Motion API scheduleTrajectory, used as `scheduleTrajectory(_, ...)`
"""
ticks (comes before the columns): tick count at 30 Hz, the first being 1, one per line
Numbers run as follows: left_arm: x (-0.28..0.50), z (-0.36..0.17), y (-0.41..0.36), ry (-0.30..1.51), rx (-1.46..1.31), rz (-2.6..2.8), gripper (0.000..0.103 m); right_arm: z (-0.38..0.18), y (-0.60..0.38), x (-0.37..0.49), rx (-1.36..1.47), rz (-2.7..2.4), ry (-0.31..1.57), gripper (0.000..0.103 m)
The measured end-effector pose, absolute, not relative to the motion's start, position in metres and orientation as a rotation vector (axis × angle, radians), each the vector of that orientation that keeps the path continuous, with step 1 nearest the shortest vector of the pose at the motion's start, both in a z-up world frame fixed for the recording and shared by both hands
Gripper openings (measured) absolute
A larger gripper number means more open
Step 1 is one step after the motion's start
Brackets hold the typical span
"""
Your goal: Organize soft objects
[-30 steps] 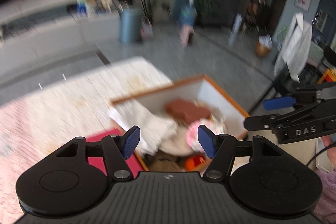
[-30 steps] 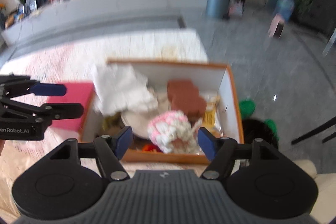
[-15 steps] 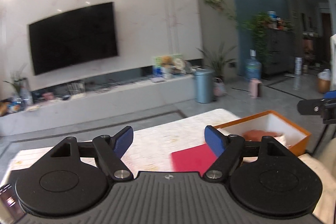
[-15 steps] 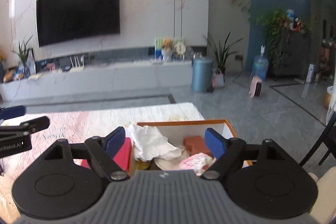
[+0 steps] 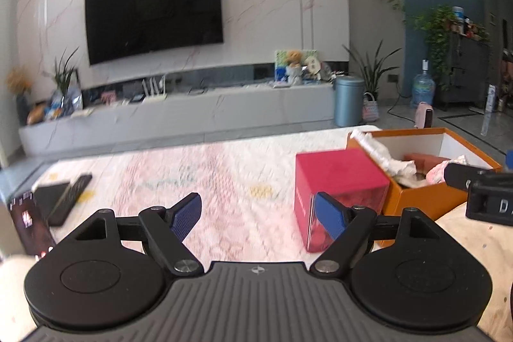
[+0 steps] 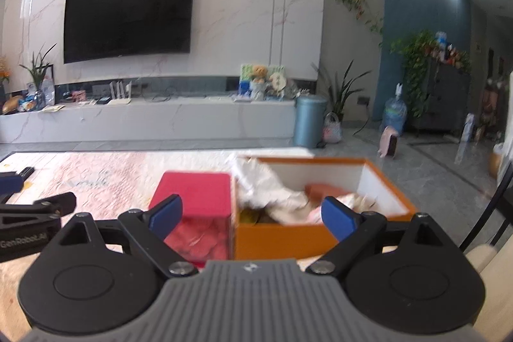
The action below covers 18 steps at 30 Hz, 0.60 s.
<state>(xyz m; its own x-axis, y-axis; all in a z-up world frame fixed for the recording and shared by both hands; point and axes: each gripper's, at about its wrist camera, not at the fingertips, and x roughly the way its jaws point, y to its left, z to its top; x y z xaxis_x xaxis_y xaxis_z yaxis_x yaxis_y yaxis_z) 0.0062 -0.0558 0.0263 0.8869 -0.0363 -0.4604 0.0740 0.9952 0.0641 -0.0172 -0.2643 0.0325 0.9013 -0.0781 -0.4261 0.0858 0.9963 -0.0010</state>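
Note:
An orange box [image 5: 413, 201] [image 6: 282, 237] with white inner walls stands on the pink-and-white table cover. In it lie a crumpled white cloth [image 5: 384, 159] [image 6: 269, 185], a brown-red block [image 5: 423, 157] [image 6: 323, 189] and a pink-white knitted piece [image 5: 437, 170]. A red box [image 5: 340, 175] [image 6: 195, 188] stands against its left side. My left gripper [image 5: 256, 207] hovers over the bare cover left of the red box, its jaws opening with nothing between them. My right gripper [image 6: 250, 207] faces both boxes from the near side, jaws also opening and empty.
A black remote control [image 5: 70, 194] and a phone [image 5: 29, 223] lie at the table's left end. Beyond the table are a long low TV bench [image 6: 179, 117], a wall TV [image 6: 128, 18] and a blue bin [image 6: 309, 120] on grey floor.
Both views have swung up from looking down into the orange box to looking across the room. Both grippers have drawn back from the box, the left one moving leftward, and their jaws stand wider.

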Motion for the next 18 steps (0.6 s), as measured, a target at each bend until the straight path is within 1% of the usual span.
scheduleTrajectory(7, -0.005, 0.015, -0.040, 0.518, 0.039, -0.020, 0.094, 0.010, -0.260, -0.027, 0.050, -0.076, 0.470, 0.093)
scheduleTrajectory(18, -0.010, 0.013, -0.047, 0.499, 0.067, -0.008, 0.094, 0.008, -0.265, -0.030, 0.079, -0.079, 0.459, 0.093)
